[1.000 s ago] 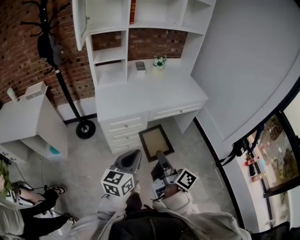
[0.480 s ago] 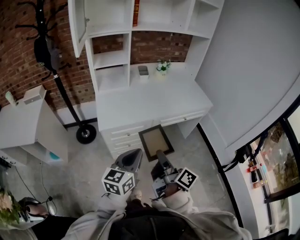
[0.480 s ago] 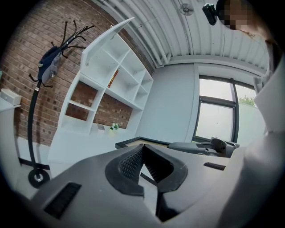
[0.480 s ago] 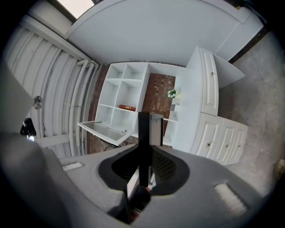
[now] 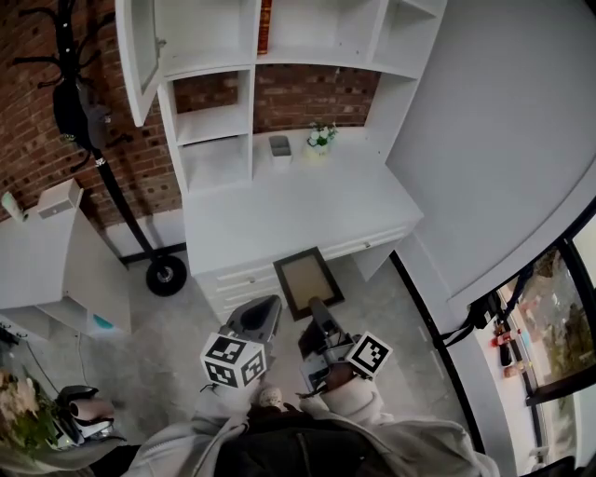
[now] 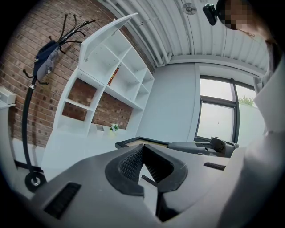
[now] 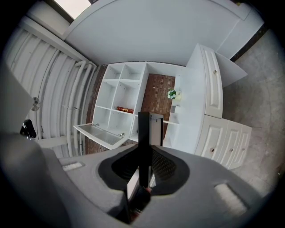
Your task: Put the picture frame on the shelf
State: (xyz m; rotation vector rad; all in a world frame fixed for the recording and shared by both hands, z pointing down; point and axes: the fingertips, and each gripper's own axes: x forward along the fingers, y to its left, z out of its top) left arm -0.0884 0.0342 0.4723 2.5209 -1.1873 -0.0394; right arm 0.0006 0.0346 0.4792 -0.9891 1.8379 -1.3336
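Observation:
A dark-rimmed picture frame (image 5: 303, 281) with a beige panel juts forward, held by one edge in my right gripper (image 5: 318, 311), which is shut on it. It hangs in front of the white desk's (image 5: 289, 200) drawers. In the right gripper view the frame (image 7: 144, 129) shows edge-on, upright between the pads. My left gripper (image 5: 264, 315) is alongside at the left, jaws shut with nothing between them (image 6: 141, 148). The white shelf unit (image 5: 216, 123) rises over the desk against a brick wall, its compartments mostly bare.
On the desk's back edge stand a small flower pot (image 5: 320, 138) and a grey box (image 5: 280, 145). A red book (image 5: 264, 23) lies in an upper compartment beside an open cabinet door (image 5: 138, 51). A black coat stand (image 5: 101, 168) and a white side cabinet (image 5: 51, 247) stand left.
The desk and shelves have drawn nearer; the frame's far end now overlaps the desk's drawers. Both grippers keep their hold and place in view. The person at lower left has shifted.

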